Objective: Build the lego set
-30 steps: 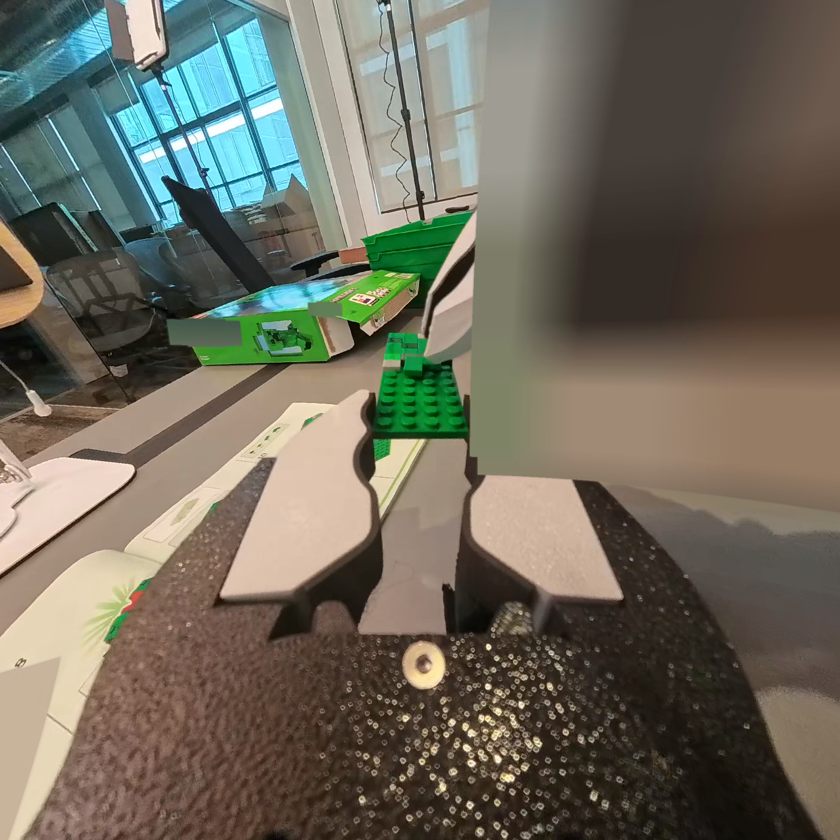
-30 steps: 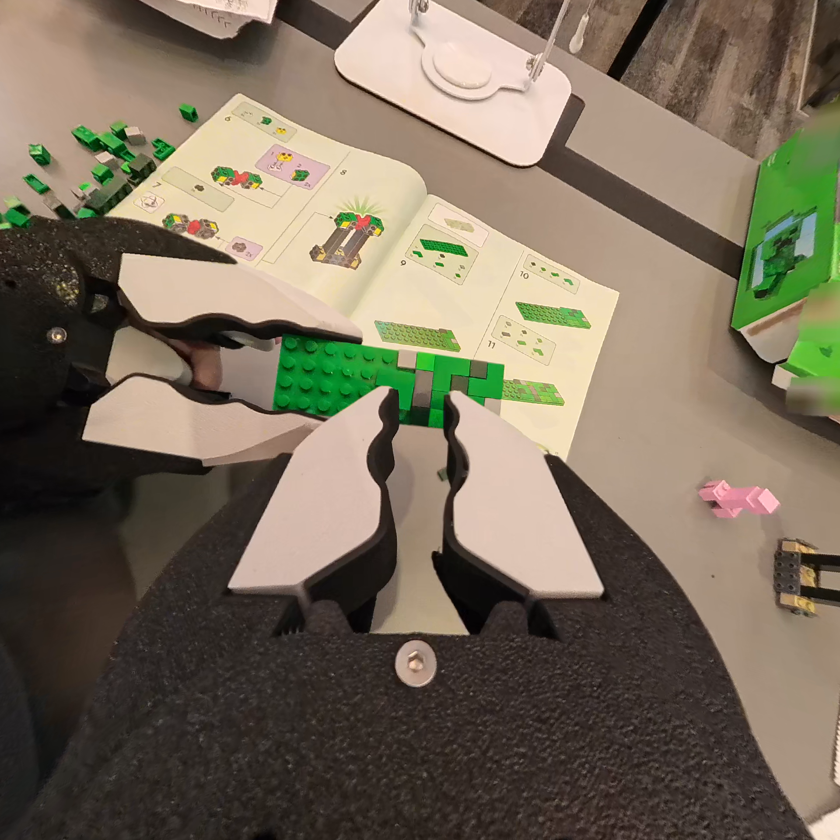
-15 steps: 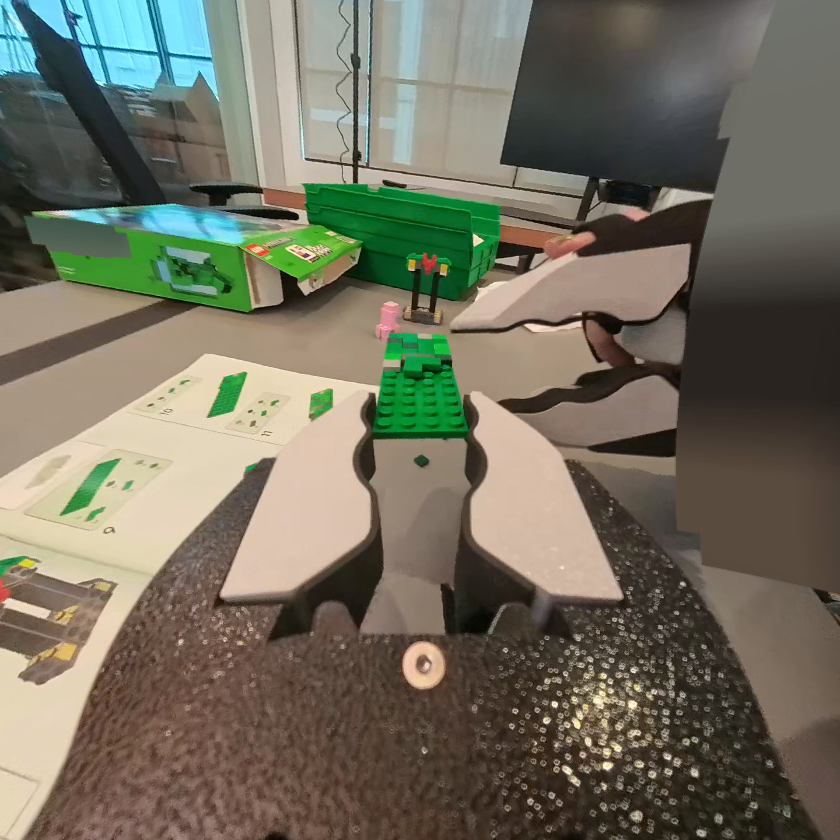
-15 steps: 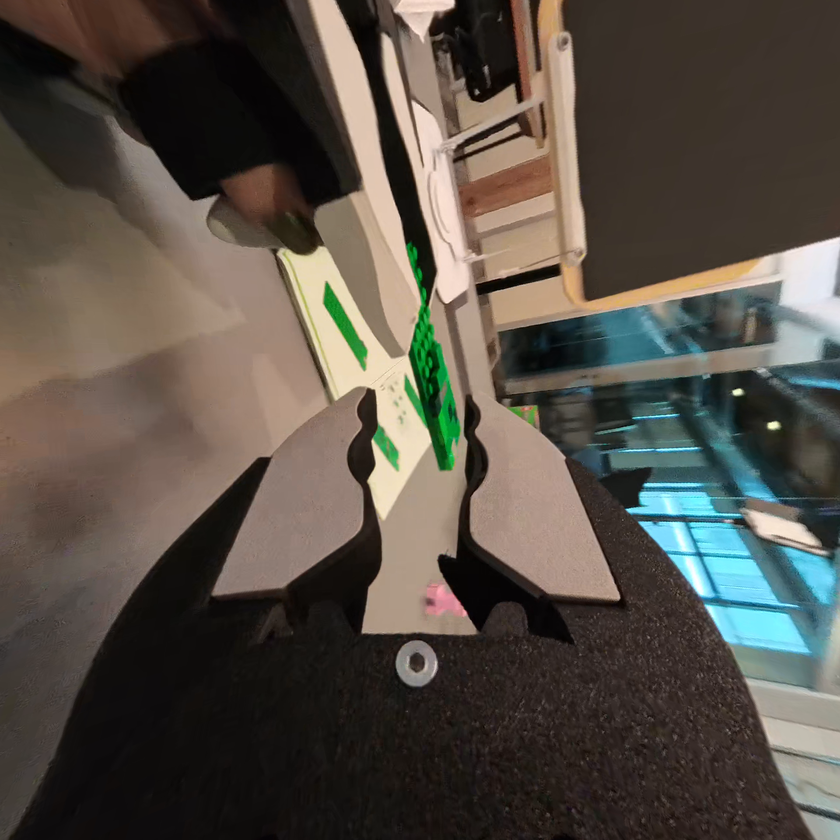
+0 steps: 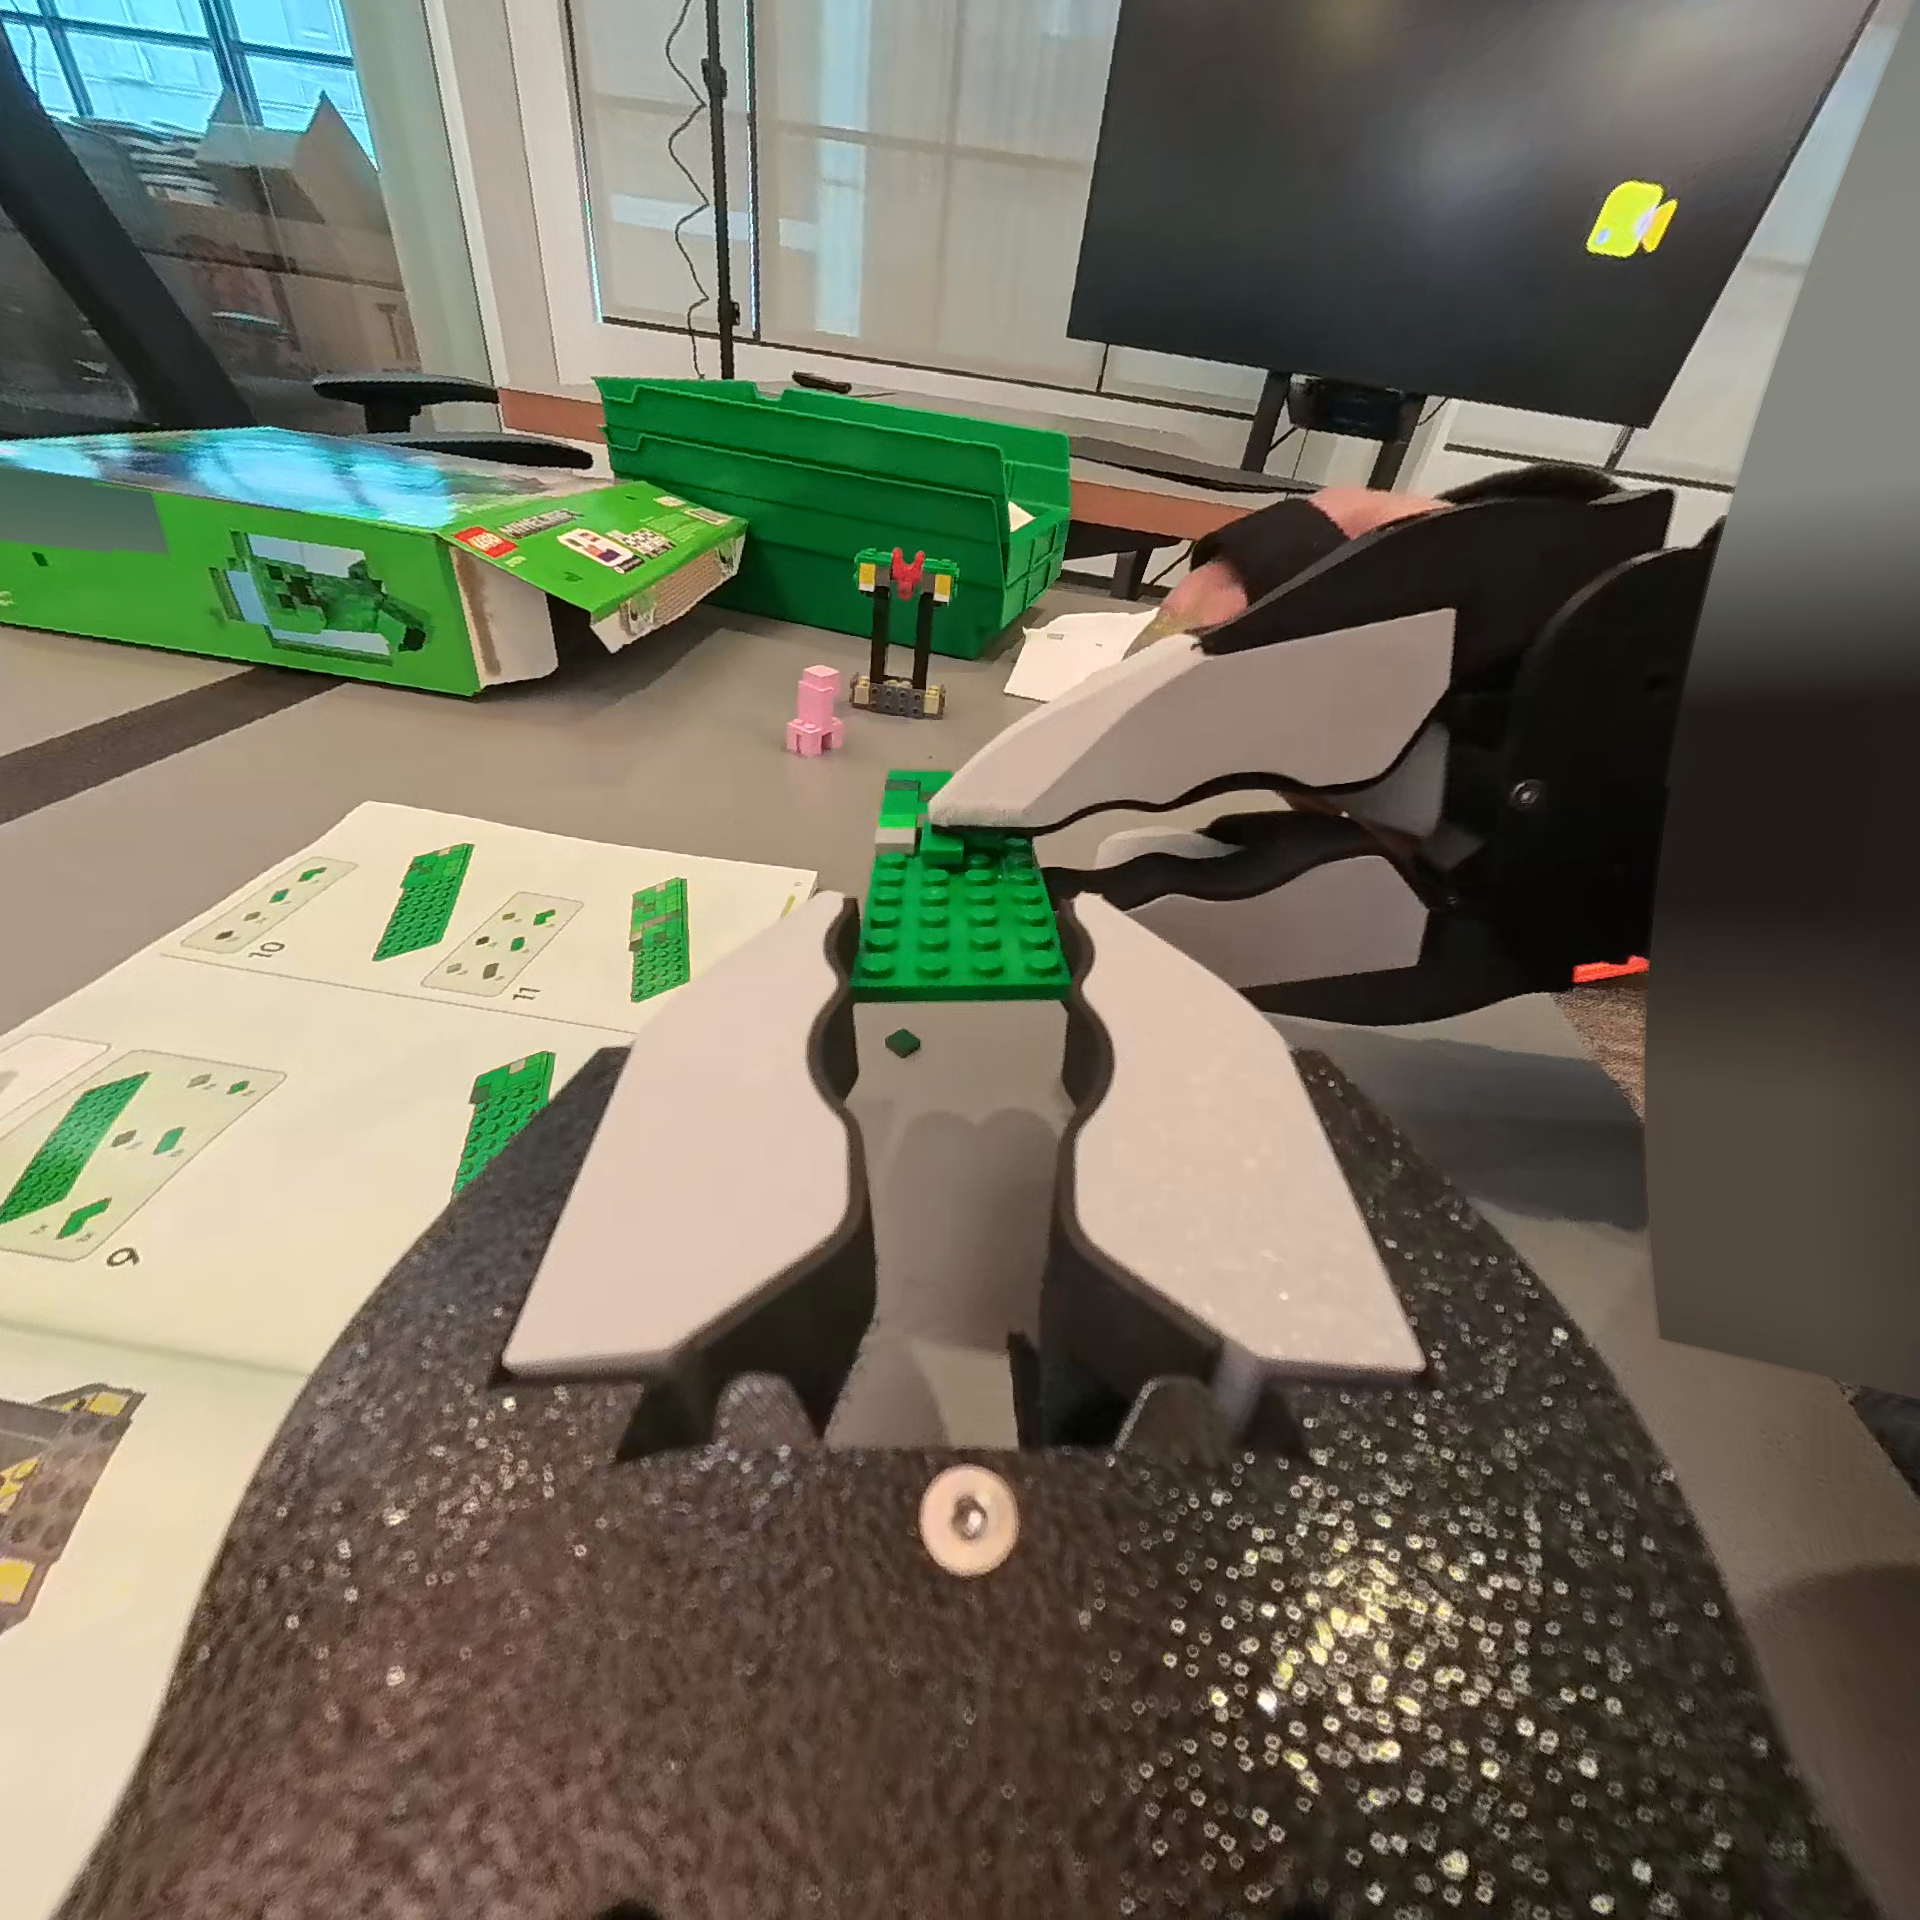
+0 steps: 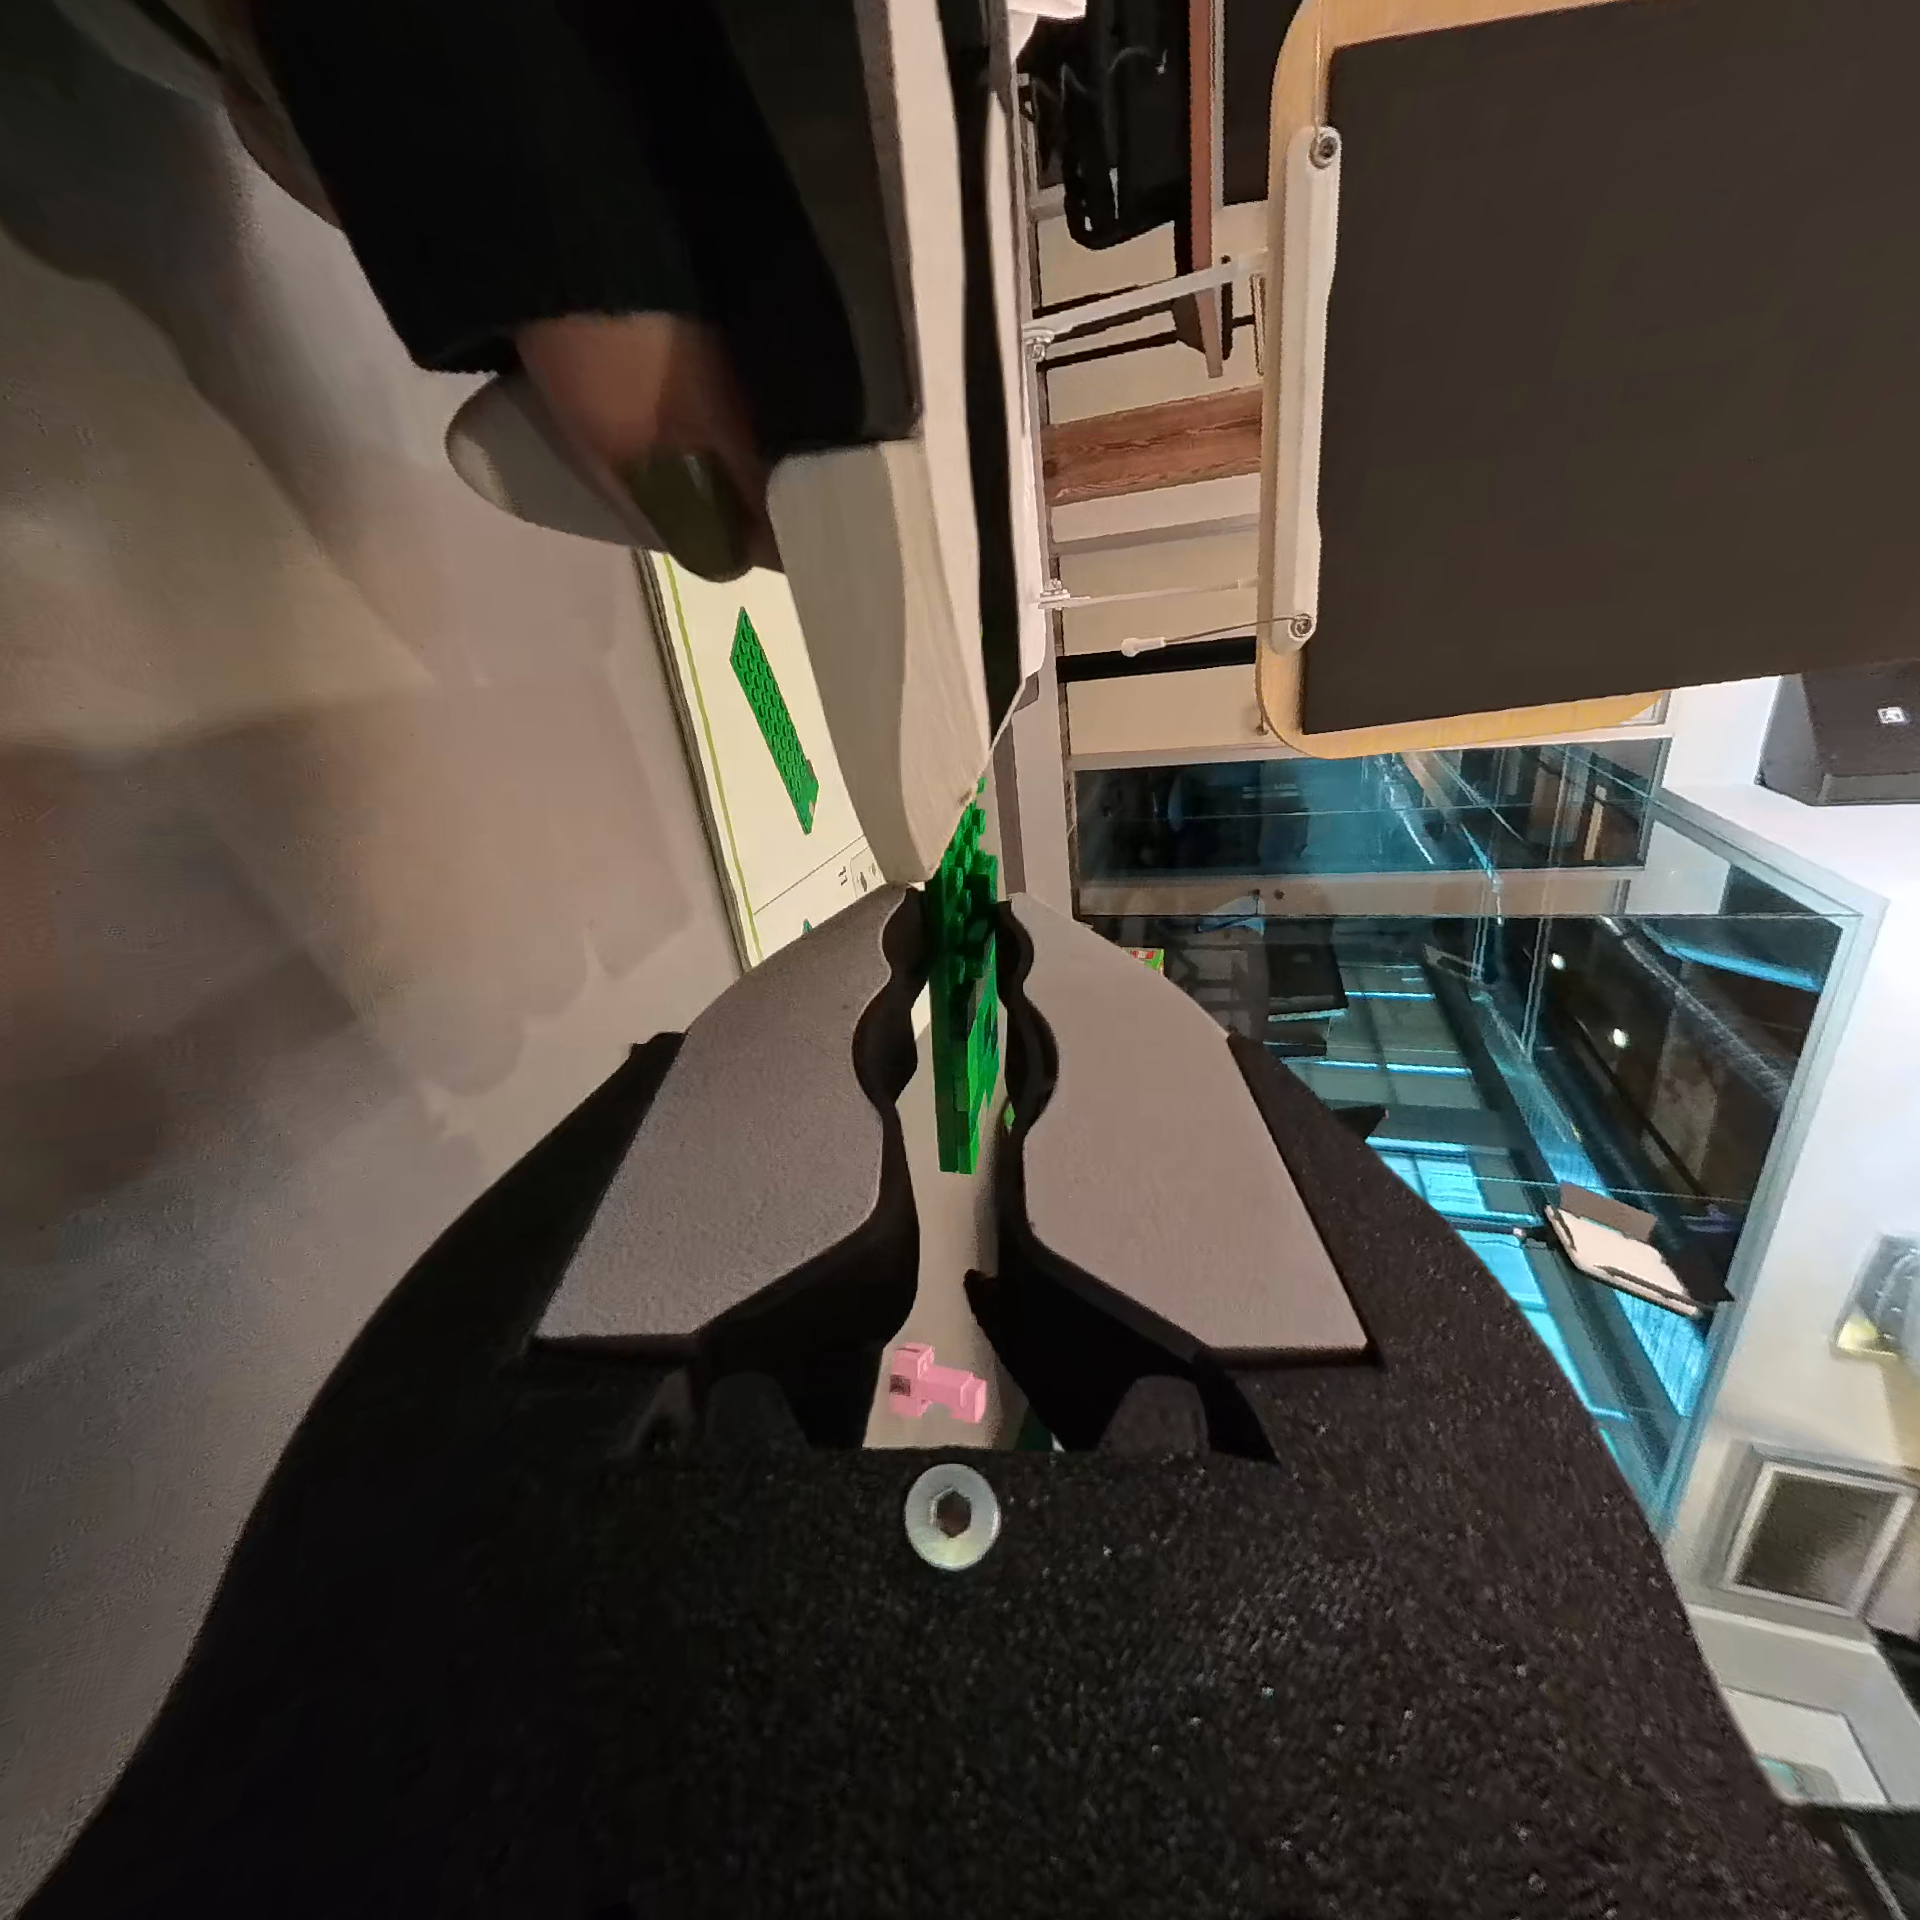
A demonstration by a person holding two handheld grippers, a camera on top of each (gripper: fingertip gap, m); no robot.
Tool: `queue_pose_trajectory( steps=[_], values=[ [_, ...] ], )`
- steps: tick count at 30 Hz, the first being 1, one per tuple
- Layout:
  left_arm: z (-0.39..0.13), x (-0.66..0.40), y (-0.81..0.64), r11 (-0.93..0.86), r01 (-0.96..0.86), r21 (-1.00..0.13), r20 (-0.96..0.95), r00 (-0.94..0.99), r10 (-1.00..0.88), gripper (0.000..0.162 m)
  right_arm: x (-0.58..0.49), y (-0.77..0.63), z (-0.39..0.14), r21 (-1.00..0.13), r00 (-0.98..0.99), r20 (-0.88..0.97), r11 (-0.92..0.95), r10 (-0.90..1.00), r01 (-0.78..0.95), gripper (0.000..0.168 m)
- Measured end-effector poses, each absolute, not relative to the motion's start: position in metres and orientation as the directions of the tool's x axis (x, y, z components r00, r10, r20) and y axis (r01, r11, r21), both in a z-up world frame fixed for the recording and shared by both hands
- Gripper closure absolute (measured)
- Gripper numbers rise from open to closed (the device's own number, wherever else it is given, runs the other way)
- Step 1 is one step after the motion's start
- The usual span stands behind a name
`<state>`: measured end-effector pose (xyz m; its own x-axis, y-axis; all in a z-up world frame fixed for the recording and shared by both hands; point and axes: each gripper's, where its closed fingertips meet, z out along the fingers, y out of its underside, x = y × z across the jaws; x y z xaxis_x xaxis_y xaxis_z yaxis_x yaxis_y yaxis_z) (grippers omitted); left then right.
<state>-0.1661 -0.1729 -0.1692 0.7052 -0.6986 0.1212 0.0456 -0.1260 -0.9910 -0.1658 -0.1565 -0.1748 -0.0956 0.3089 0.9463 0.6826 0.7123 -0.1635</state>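
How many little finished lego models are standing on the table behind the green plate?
2. A pink pig stands past the far end of the green plate. Just right of it stands a tall dark two-post model with a red piece on top. Others may be hidden behind the grippers.

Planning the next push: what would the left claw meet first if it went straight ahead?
The left claw already holds the green plate at its near end. Beyond that, the right claw at the plate's far end probably comes first; depth is unclear.

A grey mosaic patch hides the left view's right edge.
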Motion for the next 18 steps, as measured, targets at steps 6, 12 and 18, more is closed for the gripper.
queue_pose_trajectory(
  steps=[6,12,18],
  values=[
    [-0.168,-0.164,-0.175,-0.121,0.048,-0.991,0.121,0.677,-0.726,0.126,-0.164,-0.158,-0.175,-0.132,-0.124,0.951,0.737,0.282,0.663,0.157],
    [-0.165,-0.162,-0.178,-0.123,0.089,-0.988,0.151,0.650,-0.745,0.126,-0.162,-0.160,-0.166,-0.098,-0.123,0.964,0.748,0.235,0.657,0.160],
    [-0.163,-0.162,-0.179,-0.129,0.115,-0.985,0.172,0.637,-0.751,0.126,-0.161,-0.162,-0.166,-0.086,-0.130,0.965,0.746,0.226,0.660,0.162]
  ],
)
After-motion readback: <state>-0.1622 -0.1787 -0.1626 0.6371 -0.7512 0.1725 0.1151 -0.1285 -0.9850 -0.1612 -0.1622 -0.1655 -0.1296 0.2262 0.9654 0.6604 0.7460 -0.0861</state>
